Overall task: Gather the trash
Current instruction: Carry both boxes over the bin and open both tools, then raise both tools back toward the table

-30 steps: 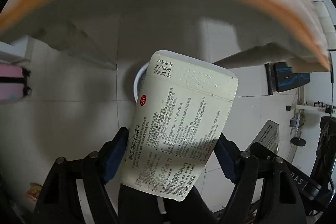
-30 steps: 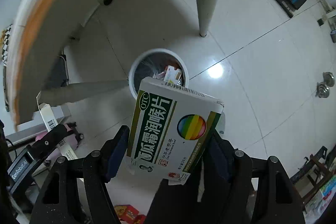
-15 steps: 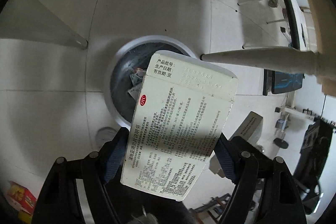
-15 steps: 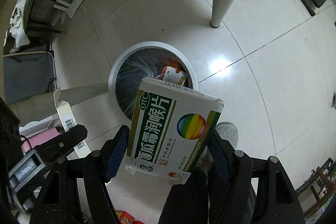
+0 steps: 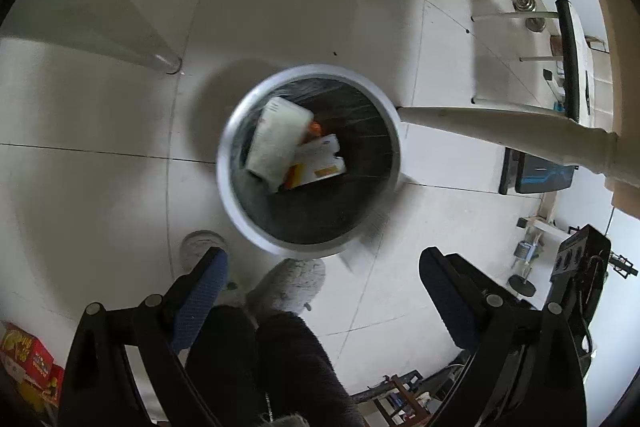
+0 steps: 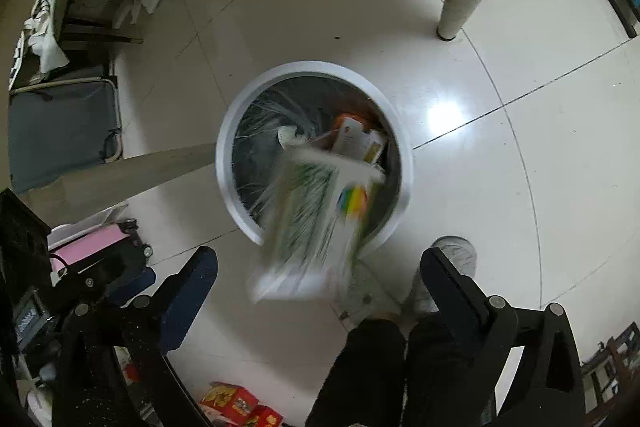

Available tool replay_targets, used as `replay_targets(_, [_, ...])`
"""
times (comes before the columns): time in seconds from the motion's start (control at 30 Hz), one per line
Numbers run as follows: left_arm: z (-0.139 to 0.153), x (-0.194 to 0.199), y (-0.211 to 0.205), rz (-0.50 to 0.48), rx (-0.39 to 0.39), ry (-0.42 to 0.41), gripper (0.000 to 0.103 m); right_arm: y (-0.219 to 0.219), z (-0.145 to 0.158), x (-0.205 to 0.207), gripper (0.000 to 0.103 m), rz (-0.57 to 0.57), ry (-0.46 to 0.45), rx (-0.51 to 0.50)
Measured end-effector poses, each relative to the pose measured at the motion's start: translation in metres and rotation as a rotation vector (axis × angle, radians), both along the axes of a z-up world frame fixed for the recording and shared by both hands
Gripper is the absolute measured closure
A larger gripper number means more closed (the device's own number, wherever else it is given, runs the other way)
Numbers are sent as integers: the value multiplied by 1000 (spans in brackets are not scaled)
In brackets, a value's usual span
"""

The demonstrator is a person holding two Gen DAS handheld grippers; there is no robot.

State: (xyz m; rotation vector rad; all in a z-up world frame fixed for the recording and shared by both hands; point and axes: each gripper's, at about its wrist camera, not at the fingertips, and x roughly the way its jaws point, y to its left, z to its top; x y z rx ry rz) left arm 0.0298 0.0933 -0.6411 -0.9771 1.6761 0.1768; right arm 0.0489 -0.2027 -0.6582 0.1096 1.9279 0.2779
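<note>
The left claw has just been opening and now stands wide with nothing between its blue pads; the pale box it was carrying is already down inside the trash bin, lying tilted on a white and orange carton. The right claw has likewise just spread its jaws and grips nothing: its green and white medicine box is loose in the air, blurred, its far end over the bin's mouth and its near end overhanging the white rim towards the claw.

Both claws point steeply down over the bin, with the person's feet just beside it on the tiled floor and a desk leg touching the rim's far side.

The step in hand looks like the release. To do it well, hold both claws steady and wide until the green box drops clear, and check that it does not catch the near rim and tip out. Only then lift away, keeping clear of the desk leg.
</note>
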Motion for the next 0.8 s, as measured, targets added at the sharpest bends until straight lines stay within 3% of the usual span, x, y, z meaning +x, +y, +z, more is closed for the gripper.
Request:
replay_targets(0.27, [39,-24,-12,-134,240,33,5,13,32,-10,1,151,-72,-121])
replay_targets(0.5, [94,-39,-18,-158,276,29,5,21,94,-16,1,226,-139,-177])
replay_targets(0.8, [199,-40,-18,-185,313,-38,5,26,215,-26,1,281,-184,-165])
